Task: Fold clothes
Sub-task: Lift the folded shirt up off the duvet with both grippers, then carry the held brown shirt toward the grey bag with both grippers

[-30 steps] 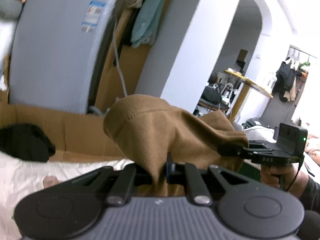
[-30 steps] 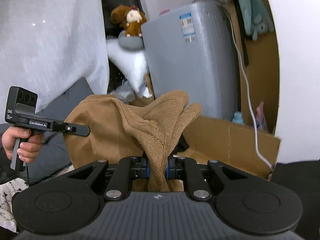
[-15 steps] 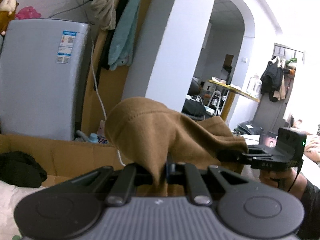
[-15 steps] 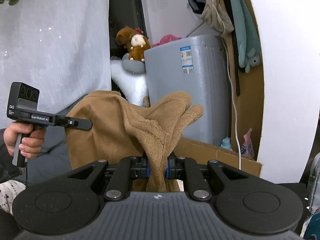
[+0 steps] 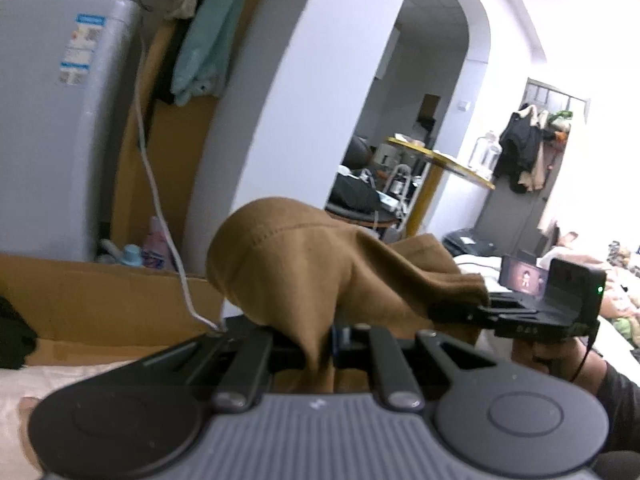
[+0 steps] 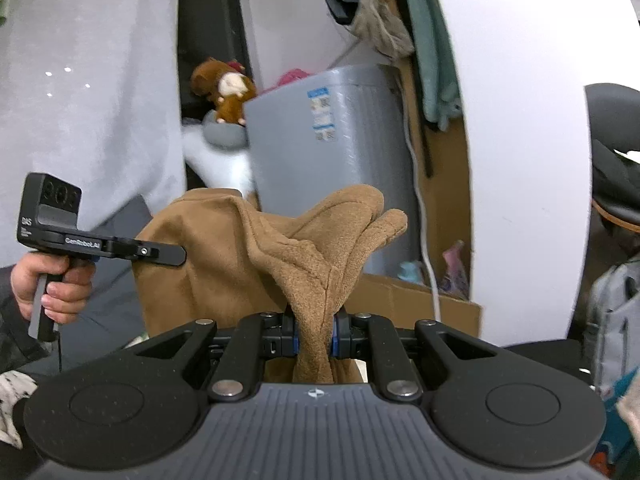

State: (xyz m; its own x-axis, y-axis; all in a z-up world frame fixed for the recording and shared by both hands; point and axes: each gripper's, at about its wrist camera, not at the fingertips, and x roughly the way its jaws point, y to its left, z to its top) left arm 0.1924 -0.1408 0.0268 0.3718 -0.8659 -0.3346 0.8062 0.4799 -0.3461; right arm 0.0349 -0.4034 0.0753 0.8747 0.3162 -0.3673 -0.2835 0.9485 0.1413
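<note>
brown garment [image 6: 224, 264] stretched aloft between left gripper [image 5: 320, 340] and right gripper [image 6: 314, 334], both clamped on bunched edges, cloth running toward 9 o'clock in the right wrist view

Fisheye bends both views hard at the rims. Glare blows out beyond the coat rack [image 5: 528, 148]; the washing machine [image 5: 60, 128] smears with blur, while the white pillar [image 6: 520, 140] shines evenly, shadowless.

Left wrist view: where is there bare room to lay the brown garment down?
Only the pale sheet at lower left, bordered by the cardboard and a black garment. Behind the cardboard it is crowded with bottles against the grey appliance. The brown garment hides the rest.
</note>
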